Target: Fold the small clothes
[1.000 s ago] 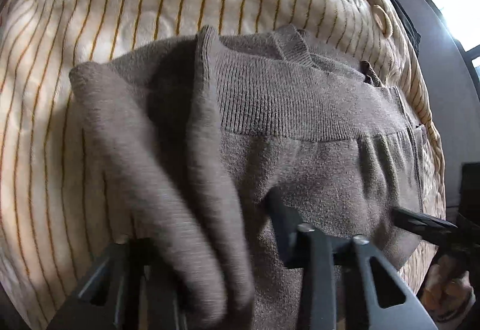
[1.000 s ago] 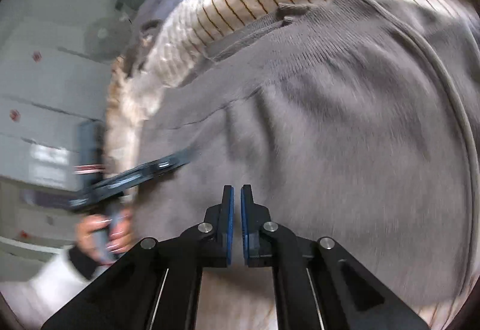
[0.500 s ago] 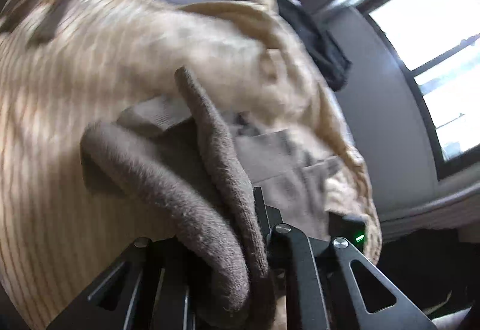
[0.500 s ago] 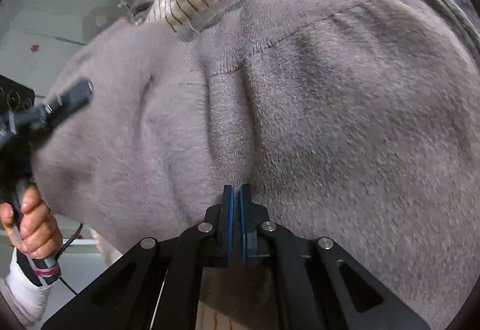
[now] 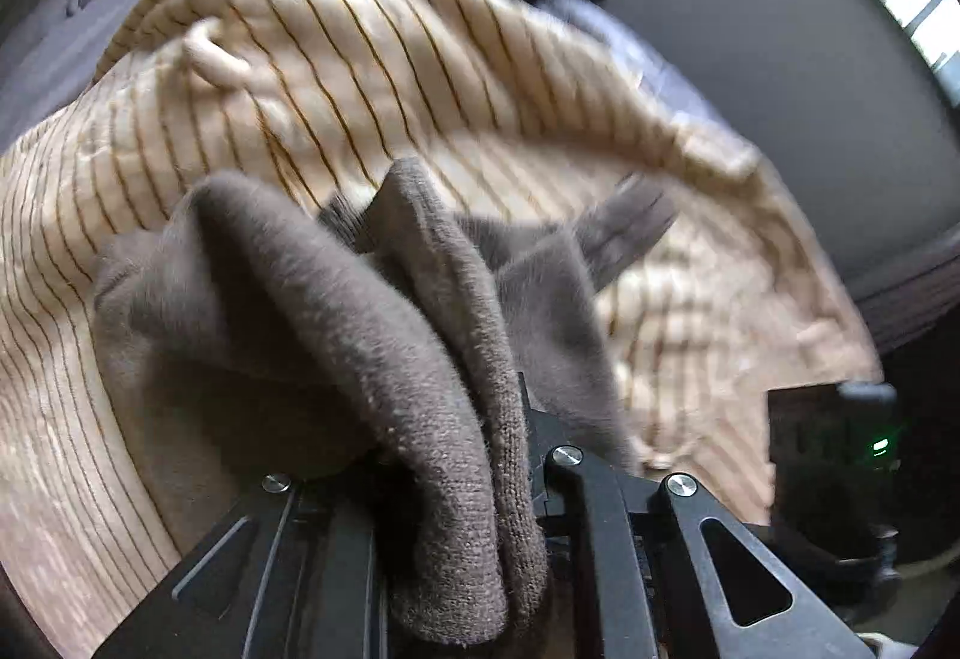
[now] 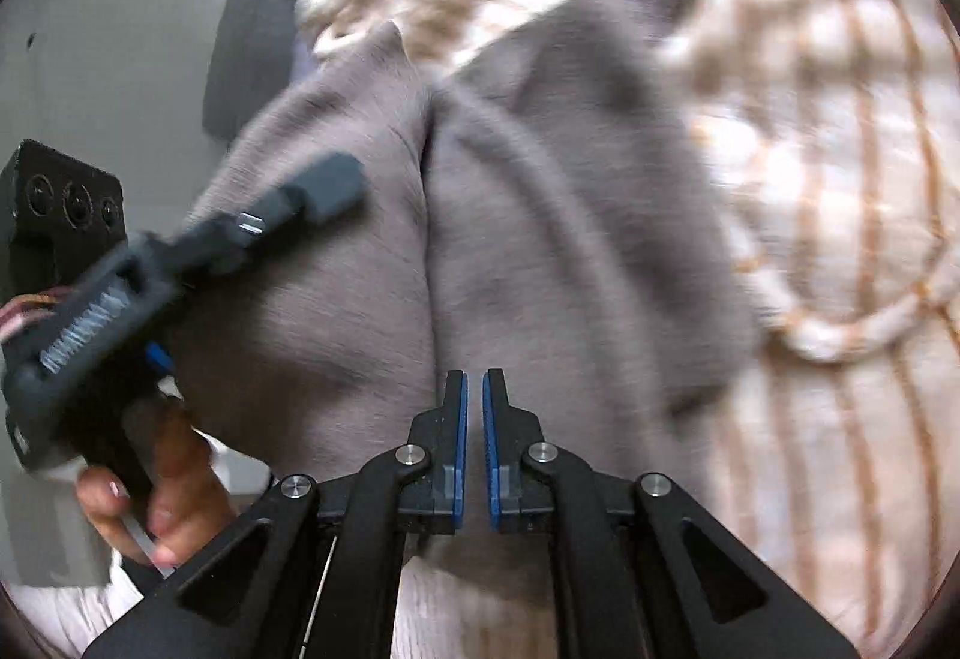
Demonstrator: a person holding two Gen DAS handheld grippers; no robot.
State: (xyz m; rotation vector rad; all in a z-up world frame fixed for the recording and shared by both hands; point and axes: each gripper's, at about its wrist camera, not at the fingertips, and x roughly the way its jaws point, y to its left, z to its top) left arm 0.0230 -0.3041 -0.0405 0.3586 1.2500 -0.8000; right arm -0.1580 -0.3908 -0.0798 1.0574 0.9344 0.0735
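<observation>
a: where's the knit?

b: bunched in my left gripper, lifted over the striped blanket. my jaws have just been opening a touch, cloth still pinched between them.

a: and the right gripper?

b: nearly shut, nothing visible between its pads, knit hanging just beyond.

a: how will it handle?

b: soft, light, floppy, i'd judge. take hold at a hem or corner.

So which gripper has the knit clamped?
The left gripper: the grey knit bunches between its fingers. The right gripper is shut on nothing.
</observation>
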